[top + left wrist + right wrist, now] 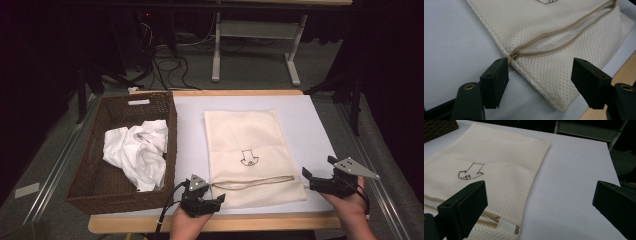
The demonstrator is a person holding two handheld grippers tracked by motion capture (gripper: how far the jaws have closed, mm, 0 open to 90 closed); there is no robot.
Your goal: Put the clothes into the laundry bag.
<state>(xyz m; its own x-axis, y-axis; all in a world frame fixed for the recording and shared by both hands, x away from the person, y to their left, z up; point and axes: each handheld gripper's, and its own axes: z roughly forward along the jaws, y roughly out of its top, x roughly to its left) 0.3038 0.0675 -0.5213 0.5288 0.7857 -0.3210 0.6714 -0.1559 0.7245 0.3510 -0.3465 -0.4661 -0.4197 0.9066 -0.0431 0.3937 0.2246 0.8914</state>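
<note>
Item: mesh laundry bag point(247, 150), cream, lying flat on the white table point(310, 115) between my two tools, zipper point(554, 37) partly open along the near end. Left gripper point(539, 75): jaws partway apart and holding nothing; the near corner of the bag lies between them, the zipper's closed end just off my left jaw's tip. Right gripper point(539, 202): jaws wide, holding nothing, the zipper's other end under my left jaw, bare table ahead of the other. Beyond my left gripper: wicker basket point(85, 165) holding crumpled white cloth point(137, 150). Risks, as I judge them: if I close the left jaws here, I may pinch both mesh layers together and seal the mouth rather than lift one lip; thin mesh could slip free of the pads; a bite on the zipper tape alone may drag the whole bag towards me. The right tool sits off the fabric edge and could close on nothing.
</note>
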